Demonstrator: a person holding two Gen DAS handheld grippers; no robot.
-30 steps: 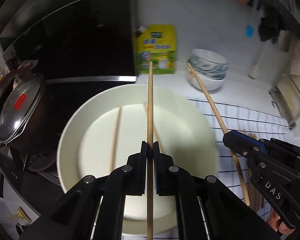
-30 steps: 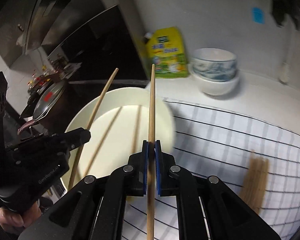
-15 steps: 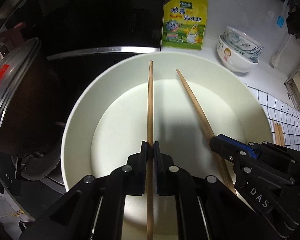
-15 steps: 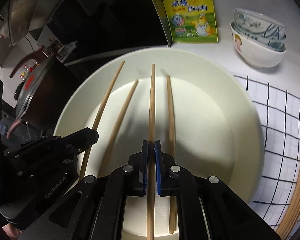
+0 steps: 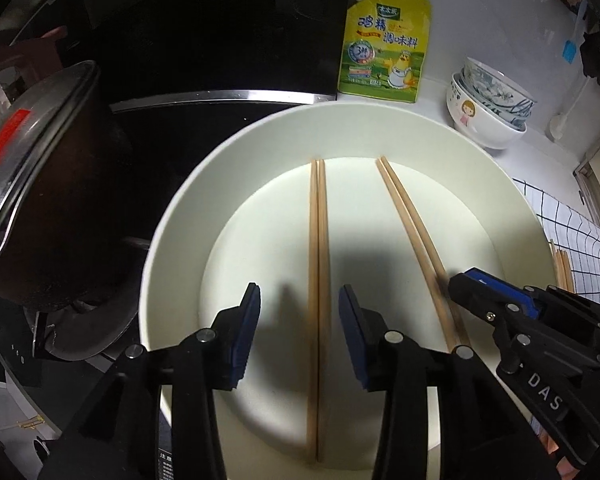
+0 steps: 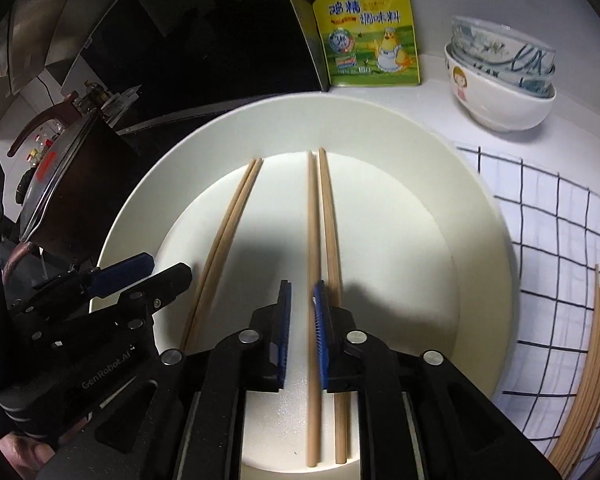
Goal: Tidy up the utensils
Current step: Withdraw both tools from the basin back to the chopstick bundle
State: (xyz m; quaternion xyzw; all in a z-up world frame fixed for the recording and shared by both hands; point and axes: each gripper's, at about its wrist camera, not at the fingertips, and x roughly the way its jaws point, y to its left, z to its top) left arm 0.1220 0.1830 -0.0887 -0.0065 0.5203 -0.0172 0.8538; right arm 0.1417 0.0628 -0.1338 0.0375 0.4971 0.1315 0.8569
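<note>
Chopsticks point(image 5: 318, 248) lie mid-plate point(image 5: 180, 216), clear of rim.

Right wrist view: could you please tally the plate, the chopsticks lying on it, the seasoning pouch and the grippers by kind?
Plate: 1
Chopsticks: 4
Seasoning pouch: 1
Grippers: 2 (left gripper, right gripper)
Total: 8

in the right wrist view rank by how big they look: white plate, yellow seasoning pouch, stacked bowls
1. white plate, by far the largest.
2. and 3. yellow seasoning pouch and stacked bowls look about alike, so no ranking. Both sit farther from the camera than the plate, so their true sizes are unsure.
</note>
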